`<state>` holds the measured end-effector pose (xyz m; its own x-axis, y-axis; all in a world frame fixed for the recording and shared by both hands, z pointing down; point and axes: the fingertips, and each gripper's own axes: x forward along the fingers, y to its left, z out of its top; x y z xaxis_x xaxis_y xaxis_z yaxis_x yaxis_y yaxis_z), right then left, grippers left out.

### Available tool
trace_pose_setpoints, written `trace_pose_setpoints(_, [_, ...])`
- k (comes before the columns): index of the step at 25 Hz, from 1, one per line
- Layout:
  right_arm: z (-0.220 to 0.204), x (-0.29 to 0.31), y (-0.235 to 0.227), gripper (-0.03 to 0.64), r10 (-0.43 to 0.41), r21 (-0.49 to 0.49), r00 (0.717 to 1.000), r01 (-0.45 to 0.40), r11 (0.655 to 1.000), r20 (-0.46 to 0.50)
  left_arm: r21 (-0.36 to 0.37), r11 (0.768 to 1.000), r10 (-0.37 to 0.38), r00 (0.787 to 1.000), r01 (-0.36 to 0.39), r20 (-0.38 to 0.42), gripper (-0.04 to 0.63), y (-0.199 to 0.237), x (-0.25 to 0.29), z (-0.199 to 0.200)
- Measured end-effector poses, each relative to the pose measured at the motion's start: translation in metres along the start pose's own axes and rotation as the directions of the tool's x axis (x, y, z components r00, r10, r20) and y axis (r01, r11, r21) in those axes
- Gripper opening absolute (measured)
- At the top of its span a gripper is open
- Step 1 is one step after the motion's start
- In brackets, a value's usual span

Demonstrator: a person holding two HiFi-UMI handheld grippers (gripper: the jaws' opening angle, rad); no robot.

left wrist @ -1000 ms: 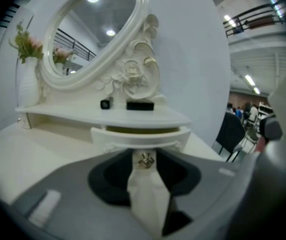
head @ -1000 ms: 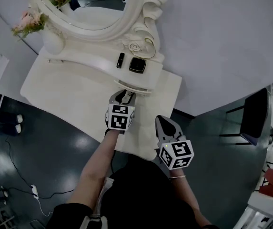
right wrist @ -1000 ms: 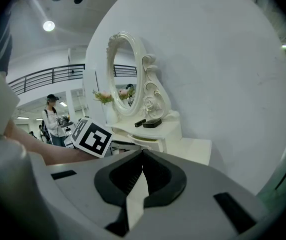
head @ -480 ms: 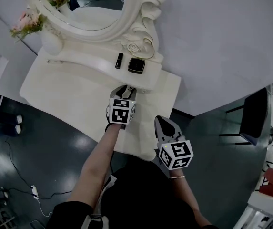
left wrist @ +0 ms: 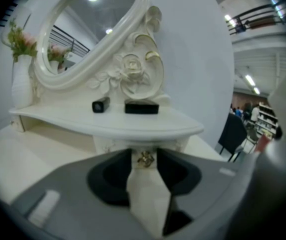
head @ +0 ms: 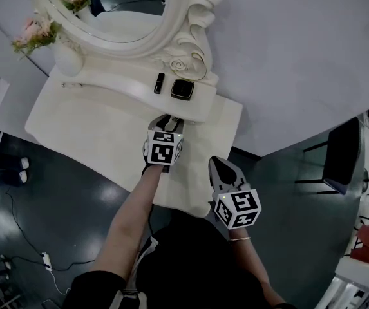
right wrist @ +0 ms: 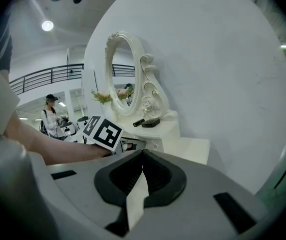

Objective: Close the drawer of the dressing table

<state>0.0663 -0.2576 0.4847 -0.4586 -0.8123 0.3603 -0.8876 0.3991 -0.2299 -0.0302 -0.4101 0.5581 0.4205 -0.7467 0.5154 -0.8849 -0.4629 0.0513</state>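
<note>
The white dressing table [head: 94,134] has a small drawer [left wrist: 117,145] under its curved shelf [head: 129,90]; the drawer front sits pushed in beneath the shelf edge. My left gripper [head: 170,122] is right up against that front. In the left gripper view its jaws [left wrist: 145,157] are opening, with the drawer's gold knob [left wrist: 145,159] showing in the narrow gap at their tips. My right gripper [head: 217,163] hangs back over the table's near right corner, shut and empty [right wrist: 143,154].
A black lipstick [head: 159,82] and a black compact [head: 183,89] lie on the shelf. An oval mirror [head: 126,8] and a vase of pink flowers [head: 65,53] stand behind. A white wall lies to the right, with a black chair [head: 342,156] beyond it.
The drawer stuck out from under the shelf and has slid in as my left gripper moved toward the mirror. The right gripper has not moved.
</note>
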Motion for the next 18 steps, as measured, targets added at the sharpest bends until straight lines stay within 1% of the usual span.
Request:
trace_pose_setpoints(11, [0.003, -0.005, 0.009, 0.005, 0.014, -0.010, 1.000, -0.014, 1.000, 0.014, 0.009, 1.000, -0.010, 0.999, 0.010, 0.039, 0.153, -0.002, -0.025, 0.011])
trace_pose_setpoints(18, [0.003, -0.010, 0.017, 0.005, 0.025, -0.016, 0.999, -0.025, 1.000, 0.026, -0.005, 1.000, 0.001, 0.997, -0.001, 0.077, 0.123, -0.005, -0.054, 0.010])
